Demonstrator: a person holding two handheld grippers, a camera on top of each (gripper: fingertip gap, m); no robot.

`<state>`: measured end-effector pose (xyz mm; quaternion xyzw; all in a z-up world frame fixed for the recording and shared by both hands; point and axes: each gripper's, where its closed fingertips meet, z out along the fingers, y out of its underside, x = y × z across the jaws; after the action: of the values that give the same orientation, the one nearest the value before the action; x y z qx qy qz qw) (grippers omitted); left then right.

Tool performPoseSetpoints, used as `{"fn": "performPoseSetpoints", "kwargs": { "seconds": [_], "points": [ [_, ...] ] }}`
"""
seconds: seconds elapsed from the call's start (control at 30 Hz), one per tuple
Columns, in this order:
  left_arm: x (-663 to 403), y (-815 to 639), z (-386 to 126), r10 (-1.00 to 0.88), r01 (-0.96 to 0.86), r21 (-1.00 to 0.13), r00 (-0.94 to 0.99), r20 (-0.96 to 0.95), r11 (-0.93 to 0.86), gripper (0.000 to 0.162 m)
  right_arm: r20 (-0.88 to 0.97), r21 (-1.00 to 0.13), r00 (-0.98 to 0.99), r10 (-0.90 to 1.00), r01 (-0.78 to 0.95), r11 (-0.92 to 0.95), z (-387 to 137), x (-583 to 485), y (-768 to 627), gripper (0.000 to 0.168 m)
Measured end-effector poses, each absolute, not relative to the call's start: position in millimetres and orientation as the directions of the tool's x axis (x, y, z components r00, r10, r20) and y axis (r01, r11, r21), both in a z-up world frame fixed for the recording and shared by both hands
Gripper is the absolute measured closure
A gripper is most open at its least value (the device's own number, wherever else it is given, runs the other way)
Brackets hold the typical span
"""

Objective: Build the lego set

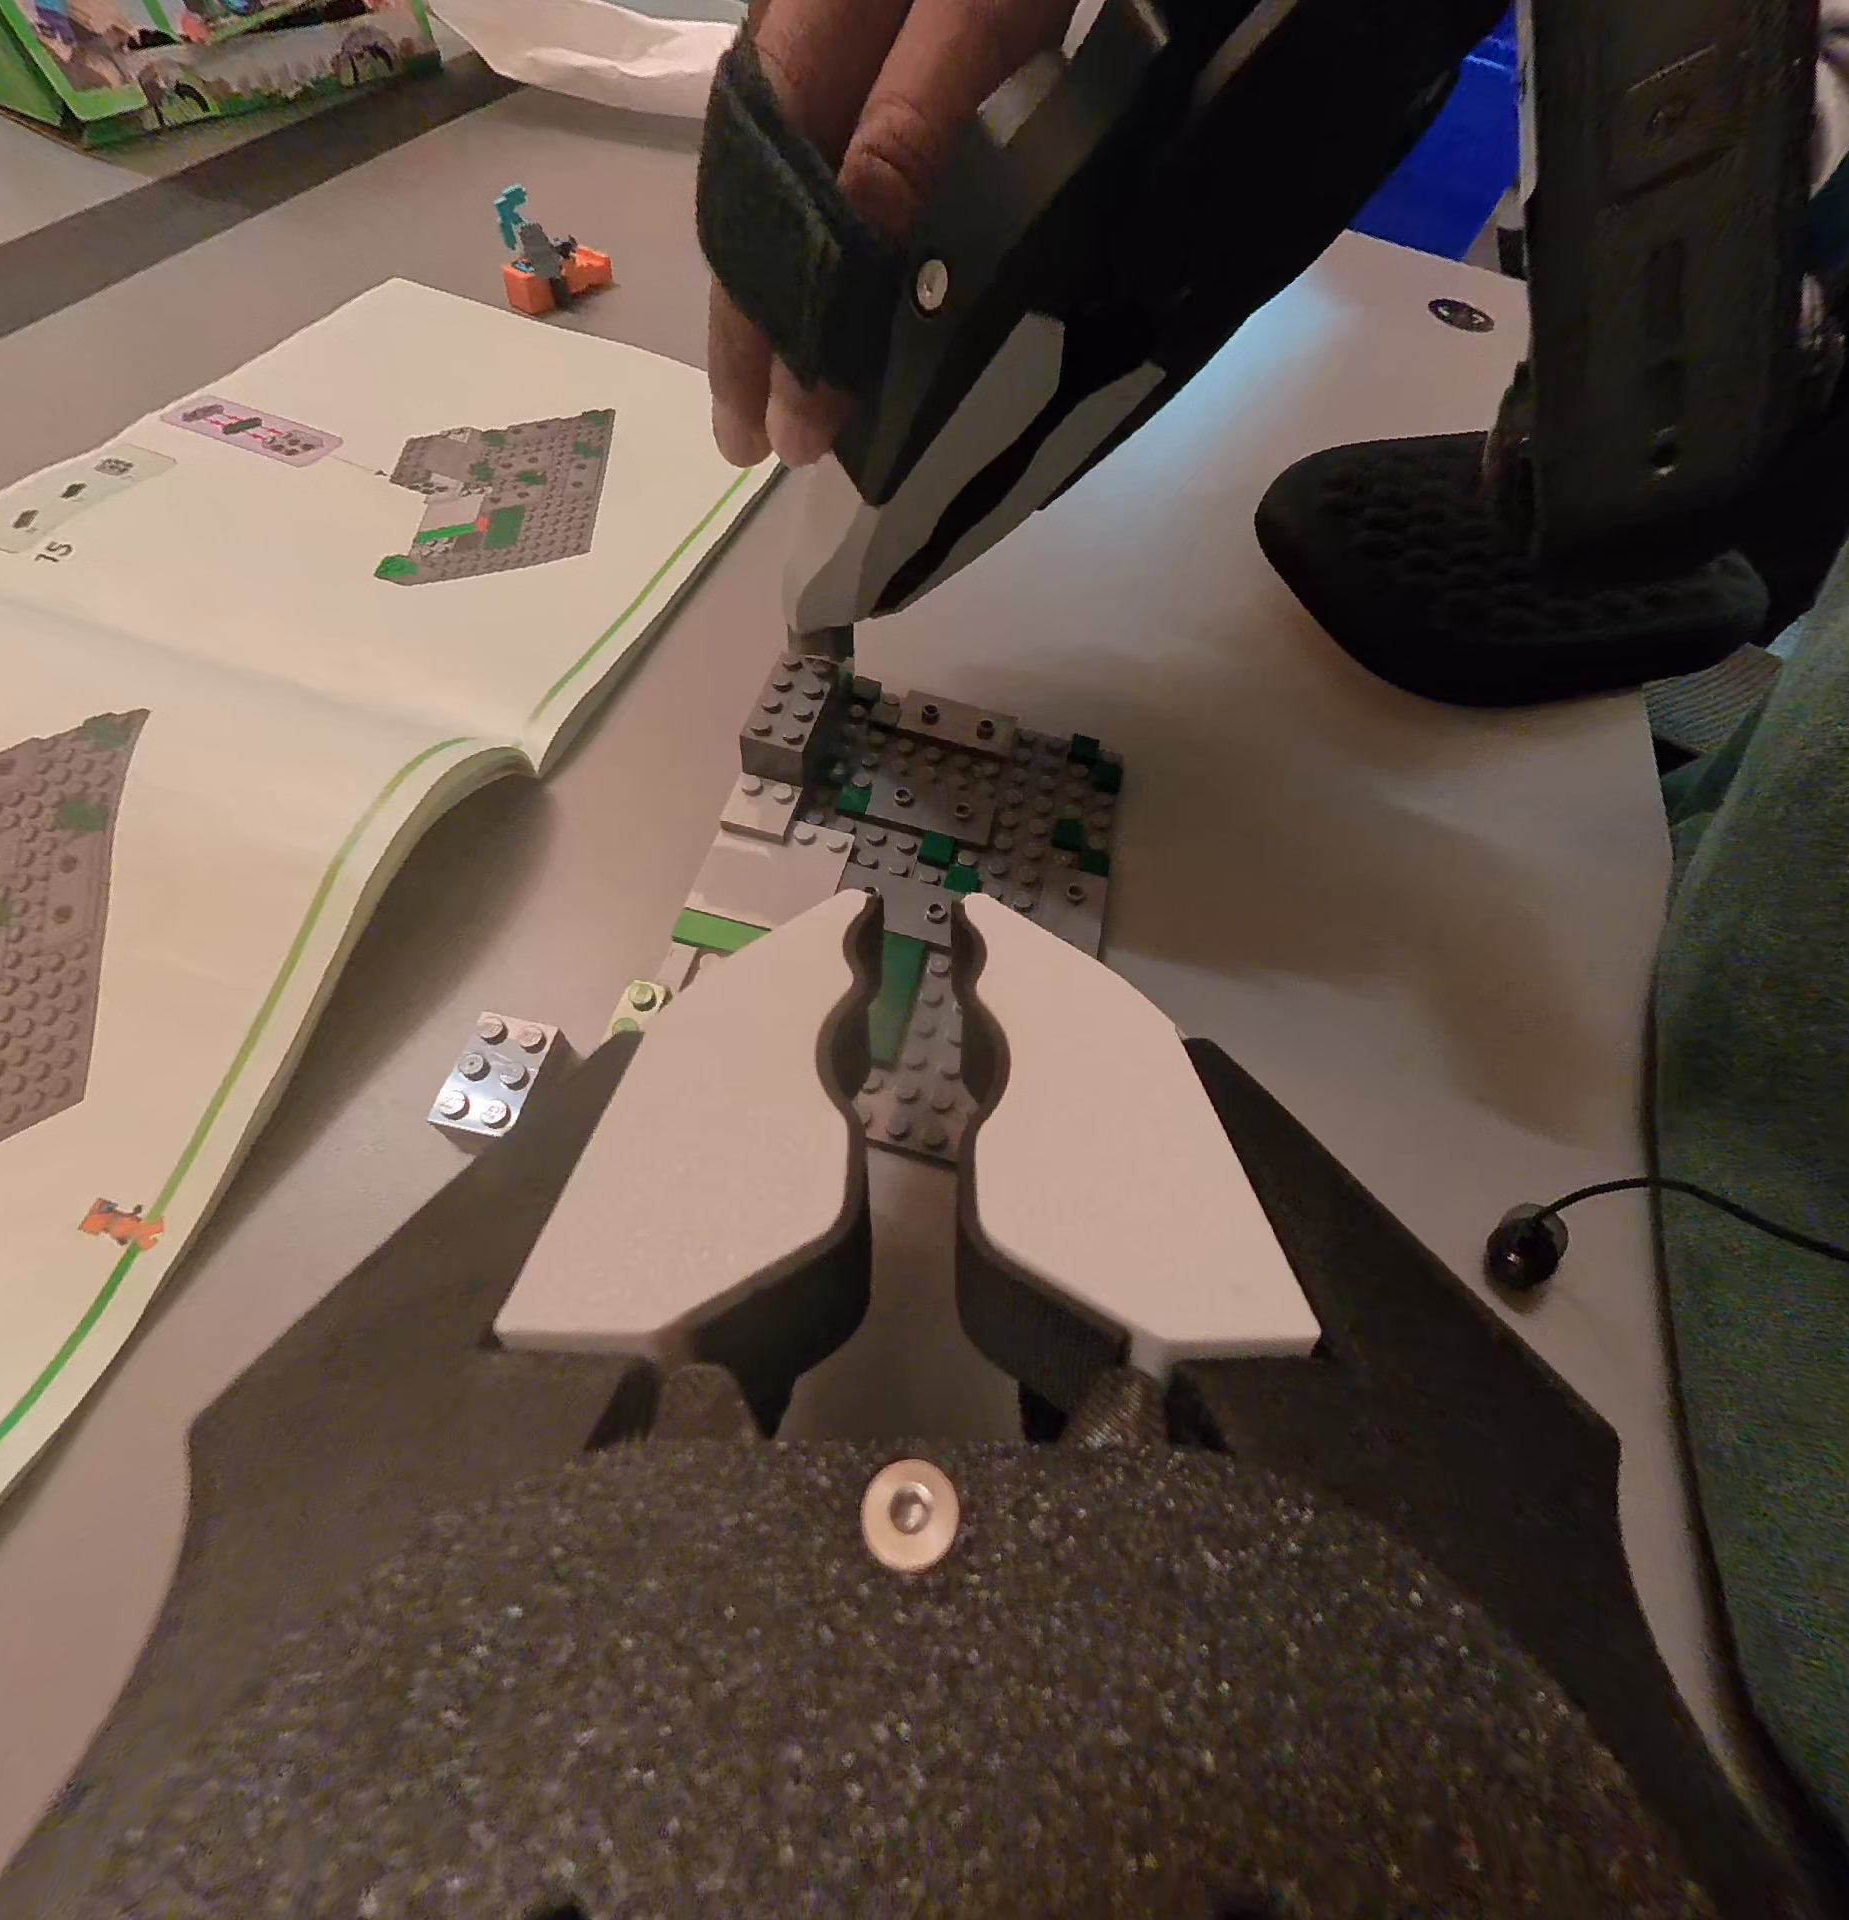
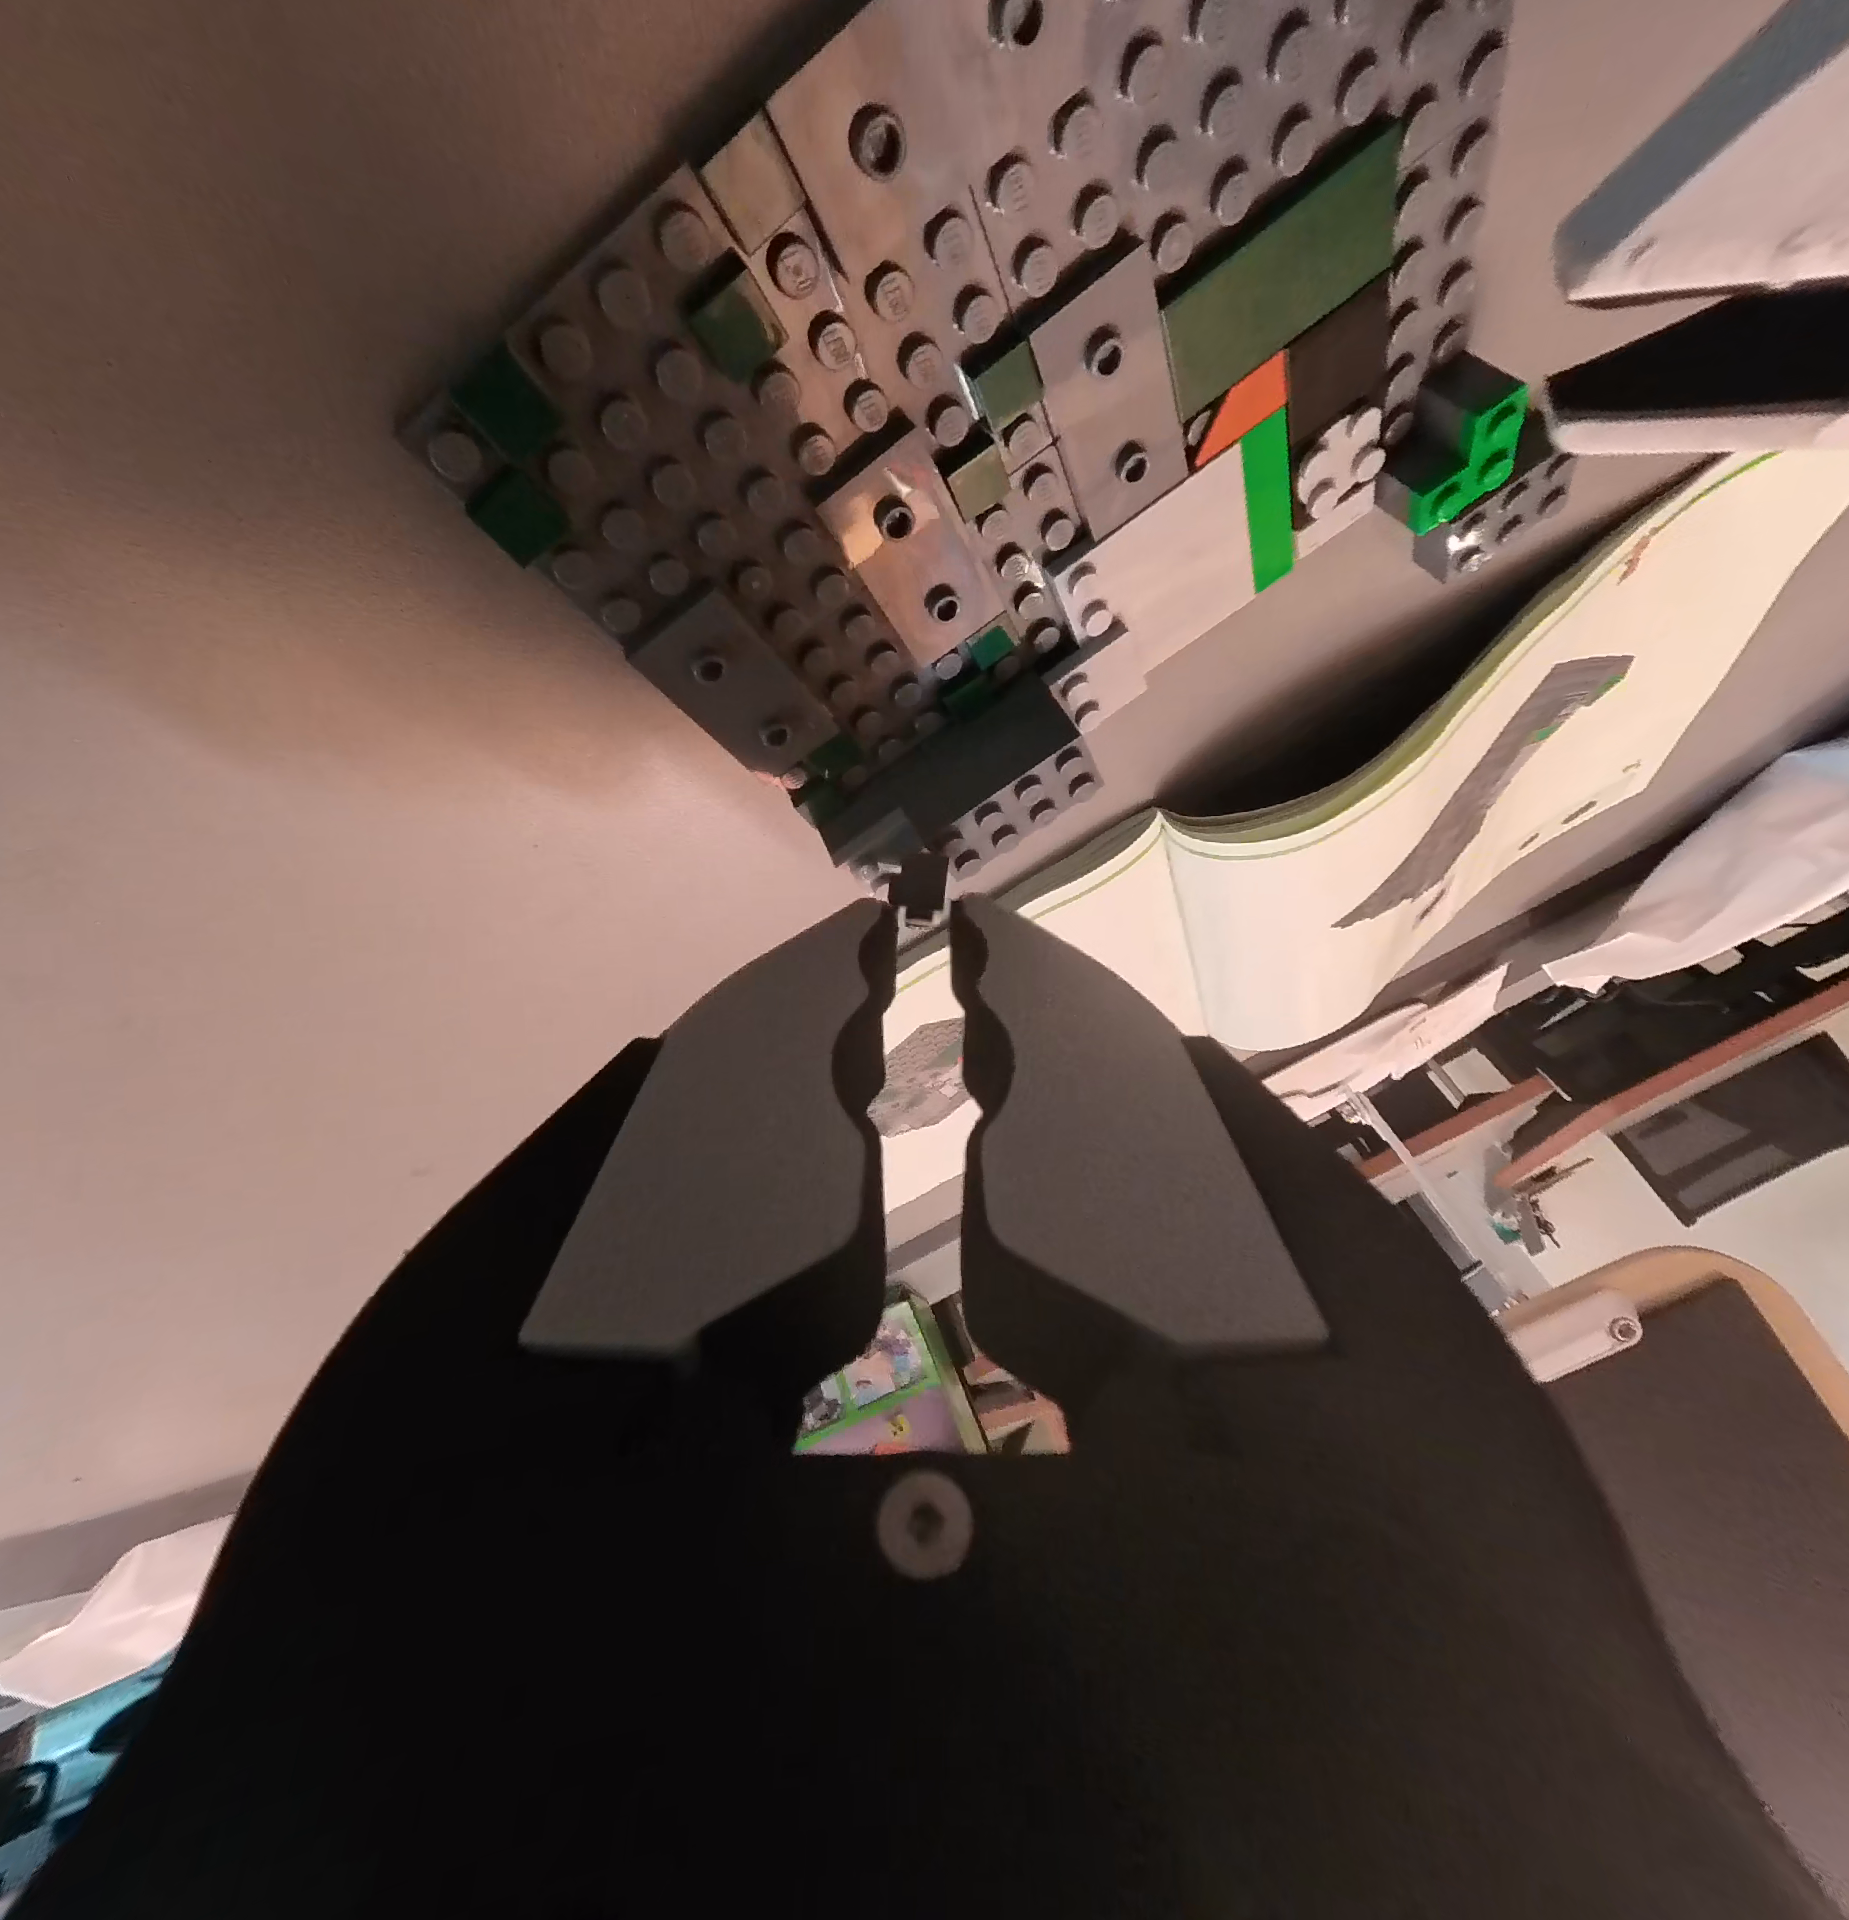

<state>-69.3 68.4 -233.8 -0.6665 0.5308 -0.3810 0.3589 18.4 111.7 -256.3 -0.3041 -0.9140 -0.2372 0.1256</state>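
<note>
In the left wrist view, the open instruction booklet (image 1: 307, 623) fills the left side, a loose grey brick (image 1: 494, 1075) lies beside it, and the left gripper (image 1: 915, 914) hovers at centre over the grey lego build (image 1: 930, 800), jaws slightly spread, holding nothing. From upper right the right gripper (image 1: 821, 623) angles steeply down (hand strapped on), pinching a small dark piece (image 2: 920, 899) over the build's raised far corner

A printed step number stands at the nine o'clock edge of the open instruction booklet (image 1: 307, 582); the green box (image 1: 172, 62) carries illegible print.
</note>
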Motion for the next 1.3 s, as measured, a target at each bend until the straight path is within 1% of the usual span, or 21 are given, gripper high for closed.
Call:
{"fn": "performPoseSetpoints", "kwargs": {
  "seconds": [1.1,1.3],
  "points": [
    [-69.5,68.4,-238.1,-0.980,-0.446,-0.875,0.145,0.137,-0.188,0.150,0.485,0.187,-0.611,0.625,0.771,0.608,-245.6,14.9,114.7,0.145],
    [-69.4,68.1,-238.4,-0.980,-0.447,-0.875,0.144,0.137,-0.188,0.150,0.505,0.123,-0.541,0.673,0.816,0.564,-240.7,16.2,115.2,0.144]
  ]
}}
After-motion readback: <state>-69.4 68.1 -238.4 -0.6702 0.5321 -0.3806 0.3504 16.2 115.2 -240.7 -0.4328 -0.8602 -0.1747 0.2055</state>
